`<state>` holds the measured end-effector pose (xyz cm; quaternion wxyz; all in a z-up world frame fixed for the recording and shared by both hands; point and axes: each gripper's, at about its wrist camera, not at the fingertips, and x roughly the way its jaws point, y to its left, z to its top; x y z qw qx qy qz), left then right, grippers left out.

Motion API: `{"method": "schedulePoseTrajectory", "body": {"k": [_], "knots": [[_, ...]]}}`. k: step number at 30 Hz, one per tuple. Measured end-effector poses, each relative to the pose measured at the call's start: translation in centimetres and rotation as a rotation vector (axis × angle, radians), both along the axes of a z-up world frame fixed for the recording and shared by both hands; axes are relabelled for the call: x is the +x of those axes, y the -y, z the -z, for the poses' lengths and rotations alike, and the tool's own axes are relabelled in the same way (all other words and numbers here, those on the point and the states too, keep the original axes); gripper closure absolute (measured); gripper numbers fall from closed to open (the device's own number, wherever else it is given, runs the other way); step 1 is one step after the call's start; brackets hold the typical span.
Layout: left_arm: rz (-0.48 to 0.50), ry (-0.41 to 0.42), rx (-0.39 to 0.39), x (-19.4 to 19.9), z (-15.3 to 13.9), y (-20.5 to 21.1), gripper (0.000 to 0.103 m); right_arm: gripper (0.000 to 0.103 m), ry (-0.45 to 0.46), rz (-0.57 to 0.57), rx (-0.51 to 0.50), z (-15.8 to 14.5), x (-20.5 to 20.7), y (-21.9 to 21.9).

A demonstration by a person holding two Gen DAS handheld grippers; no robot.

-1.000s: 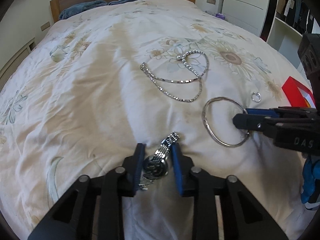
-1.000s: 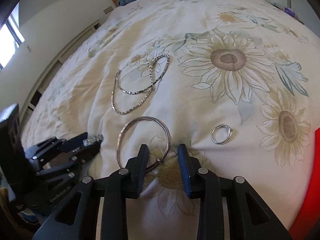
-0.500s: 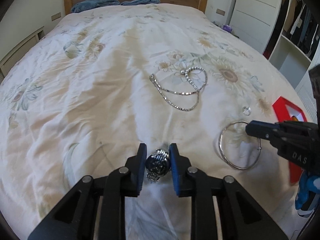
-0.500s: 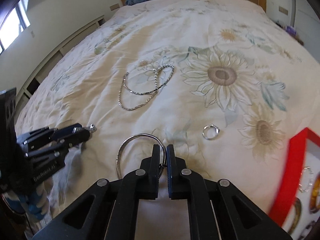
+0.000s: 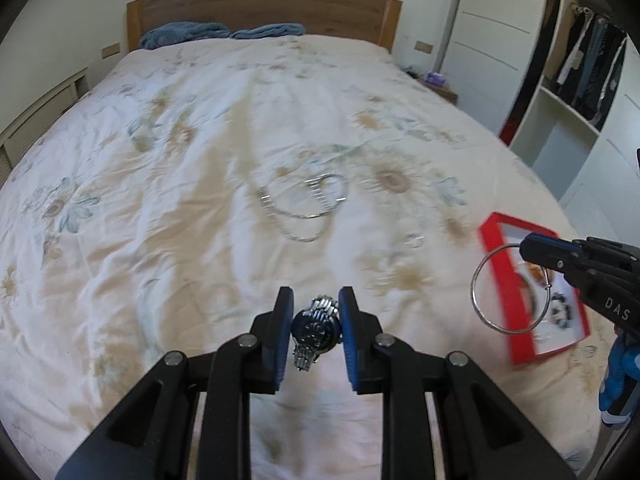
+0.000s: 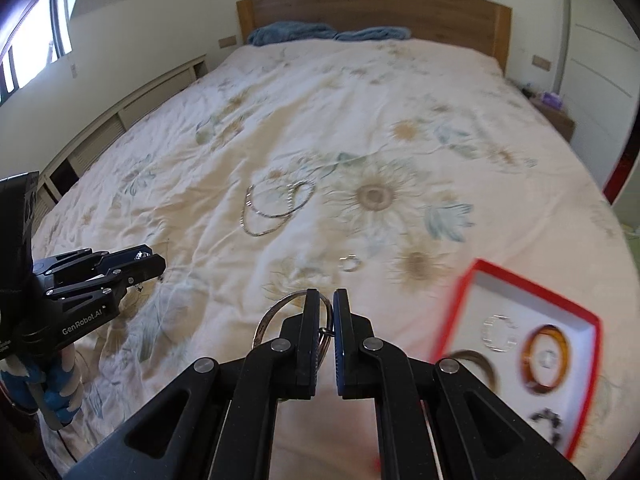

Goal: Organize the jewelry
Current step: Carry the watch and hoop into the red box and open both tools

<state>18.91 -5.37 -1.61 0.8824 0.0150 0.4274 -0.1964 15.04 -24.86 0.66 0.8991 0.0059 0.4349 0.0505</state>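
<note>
Left wrist view: the left gripper (image 5: 313, 330) is clamped on a watch (image 5: 315, 326) across its case, lifted above the bed (image 5: 160, 208); the metal is slick, and its band hangs limp below.

Right wrist view: the right gripper (image 6: 326, 334) is pinched together on a thin bangle (image 6: 276, 312), stiff and light. The red box (image 6: 460, 304) is cut off and blurred; its contents are probably bracelets.

watch (image 5: 316, 326): shiny metal with a dark glossy face, between the left claw's (image 5: 314, 320) blue pads
bangle (image 5: 510, 288): thin shiny metal, in the right claw (image 6: 327, 312)
claws: black matt plastic
bed cover (image 5: 180, 240): soft wrinkly cloth, below both claws
headboard (image 5: 264, 8): smooth wood, far ahead
</note>
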Motion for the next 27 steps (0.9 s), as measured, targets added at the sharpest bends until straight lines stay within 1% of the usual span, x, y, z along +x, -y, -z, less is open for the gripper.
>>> {"method": "schedulePoseTrajectory", "body": {"k": [2, 6, 12, 15, 19, 24, 27], "knots": [[0.029, 0.004, -0.019, -0.8, -0.7, 1.8, 0.082, 0.096, 0.018, 0.022, -0.016, -1.2, -1.3, 1.5], [0.089, 0.002, -0.052, -2.0, -1.6, 5.6, 0.082, 0.096, 0.039, 0.074, -0.033, -2.7, -3.3, 4.6], [0.192, -0.013, -0.08, -3.8, -1.8, 12.1, 0.082, 0.096, 0.038, 0.148, -0.043, -3.1, -5.9, 9.4], [0.249, -0.03, -0.083, -4.7, -1.3, 15.7, 0.082, 0.096, 0.024, 0.185, -0.039, -2.3, -6.9, 12.0], [0.309, -0.058, -0.073, -5.5, -0.2, 19.5, 0.082, 0.096, -0.001, 0.221, -0.025, -0.7, -7.7, 14.5], [0.37, -0.097, -0.047, -6.4, 1.7, 23.1, 0.082, 0.096, -0.037, 0.247, -0.007, 1.9, -8.3, 17.0], [0.392, -0.114, -0.022, -6.6, 2.8, 24.8, 0.082, 0.096, -0.059, 0.256, 0.006, 3.5, -8.3, 18.0]]}}
